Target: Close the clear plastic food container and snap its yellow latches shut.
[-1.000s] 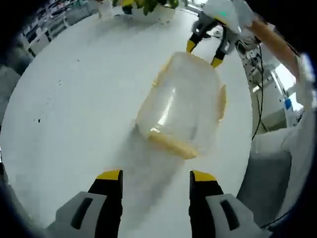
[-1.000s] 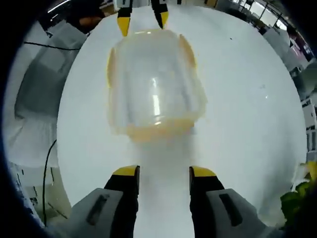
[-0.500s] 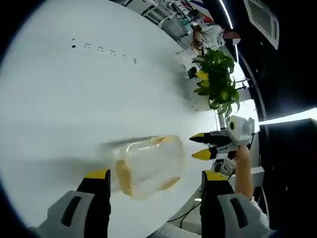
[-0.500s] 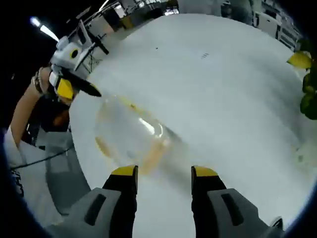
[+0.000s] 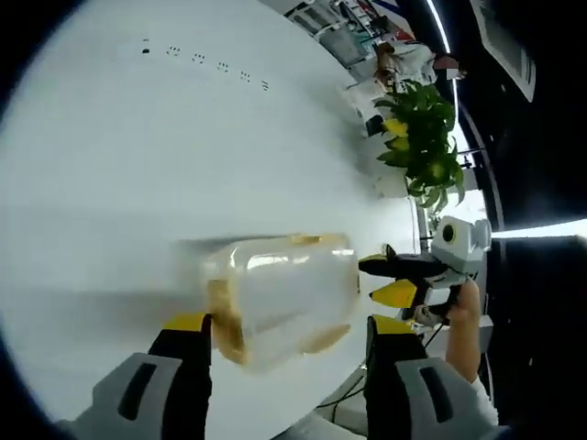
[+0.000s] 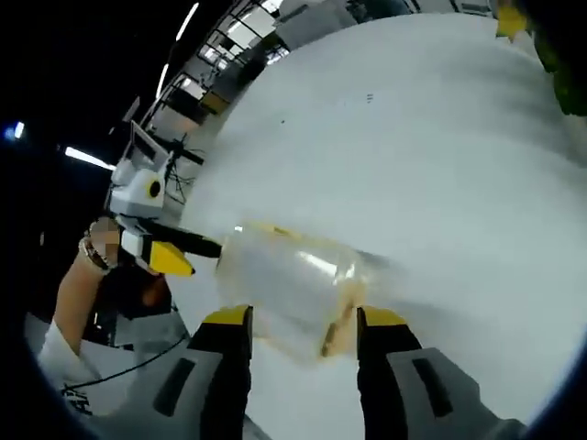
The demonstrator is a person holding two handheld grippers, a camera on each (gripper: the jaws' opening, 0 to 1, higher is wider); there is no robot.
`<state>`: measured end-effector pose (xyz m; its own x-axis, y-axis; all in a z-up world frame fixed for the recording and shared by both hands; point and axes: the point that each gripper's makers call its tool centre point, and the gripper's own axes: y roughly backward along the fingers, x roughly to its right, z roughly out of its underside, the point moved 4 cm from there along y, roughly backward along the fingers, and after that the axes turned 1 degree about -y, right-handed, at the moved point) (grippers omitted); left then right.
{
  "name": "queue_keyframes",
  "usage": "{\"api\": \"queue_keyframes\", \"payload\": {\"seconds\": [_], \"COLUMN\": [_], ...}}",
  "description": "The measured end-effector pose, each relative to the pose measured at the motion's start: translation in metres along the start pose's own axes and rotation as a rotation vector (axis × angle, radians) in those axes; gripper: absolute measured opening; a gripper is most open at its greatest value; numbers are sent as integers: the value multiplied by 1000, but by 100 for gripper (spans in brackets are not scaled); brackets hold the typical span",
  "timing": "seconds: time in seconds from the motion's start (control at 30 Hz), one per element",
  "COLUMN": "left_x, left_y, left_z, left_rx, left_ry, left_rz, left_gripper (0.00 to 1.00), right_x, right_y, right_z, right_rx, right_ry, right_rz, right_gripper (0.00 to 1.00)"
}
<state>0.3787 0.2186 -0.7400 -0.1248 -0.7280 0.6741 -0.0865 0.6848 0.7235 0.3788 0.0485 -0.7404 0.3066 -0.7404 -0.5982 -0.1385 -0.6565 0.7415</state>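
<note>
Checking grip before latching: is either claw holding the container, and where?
Cannot be told: both claws are open, bracketing the container's opposite ends; contact unclear.

container [image 5: 284, 298]: clear plastic, glossy, bright glints on its wall; blurred in the right gripper view [image 6: 293, 289]
latches [image 5: 225, 316]: yellow plastic, translucent-looking
table [image 5: 138, 165]: white, smooth, matt with a soft sheen
left gripper [image 5: 284, 344]: black and grey plastic-looking jaws, yellow tips, matt
right gripper [image 6: 298, 335]: same finish; its white housing looked smooth
plant [image 5: 422, 147]: green leaves, glossy
</note>
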Motion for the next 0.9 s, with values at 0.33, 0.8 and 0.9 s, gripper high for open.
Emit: {"api": "queue_keyframes", "payload": {"seconds": [0.33,0.8,0.9], "left_x": [-15,-25,-26], "left_y": [0,1,1], "left_z": [-1,-1,-1], "left_rx": [-13,-17,-15], "left_ry": [-18,-43,-50], "left_rz": [-67,-162,-168], "left_gripper": [40,22,24], "right_x": [10,12,12], "right_y": [-6,-7,-7], "right_z": [3,2,3], "right_rx": [-61,-74,-75], "right_ry": [127,102,103], "right_rz": [120,97,100], "right_gripper": [29,30,30]}}
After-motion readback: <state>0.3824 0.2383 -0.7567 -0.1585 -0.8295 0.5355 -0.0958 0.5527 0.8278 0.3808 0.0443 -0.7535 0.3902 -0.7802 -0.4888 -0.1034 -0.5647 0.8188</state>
